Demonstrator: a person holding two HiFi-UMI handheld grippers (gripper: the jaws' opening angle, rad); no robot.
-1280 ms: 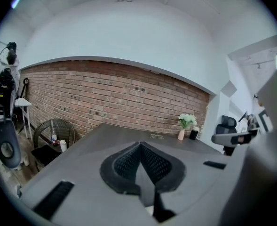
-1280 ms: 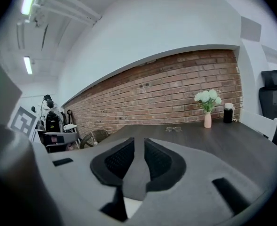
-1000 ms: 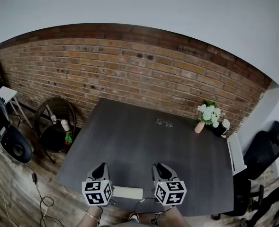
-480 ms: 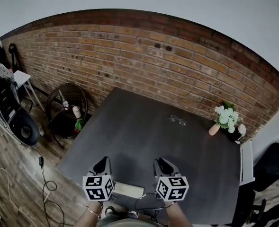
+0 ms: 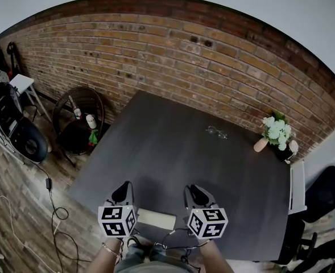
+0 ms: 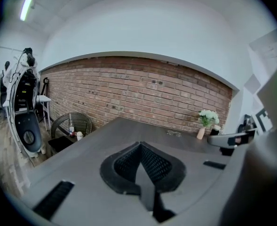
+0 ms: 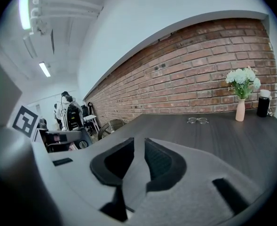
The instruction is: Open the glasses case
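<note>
A pale, shut glasses case [image 5: 156,219] lies at the near edge of the dark table [image 5: 173,158], between my two grippers. My left gripper [image 5: 120,192] hovers just left of the case with its jaws meeting at the tip [image 6: 140,144] and nothing in them. My right gripper [image 5: 198,194] hovers just right of the case; a narrow slit shows between its jaws [image 7: 138,142], which hold nothing. Neither touches the case, and both gripper views look over it, so it is hidden there. A pair of glasses [image 5: 216,132] lies far back on the table.
A vase of white flowers [image 5: 275,131] and a dark cup [image 5: 285,151] stand at the table's far right corner. A brick wall [image 5: 173,56] runs behind. A wicker chair with bottles [image 5: 79,118] stands left of the table, with cables on the wooden floor [image 5: 50,209].
The head camera has tilted and shifted, so the table sits differently in the picture. Both grippers stay either side of the case, almost unmoved.
</note>
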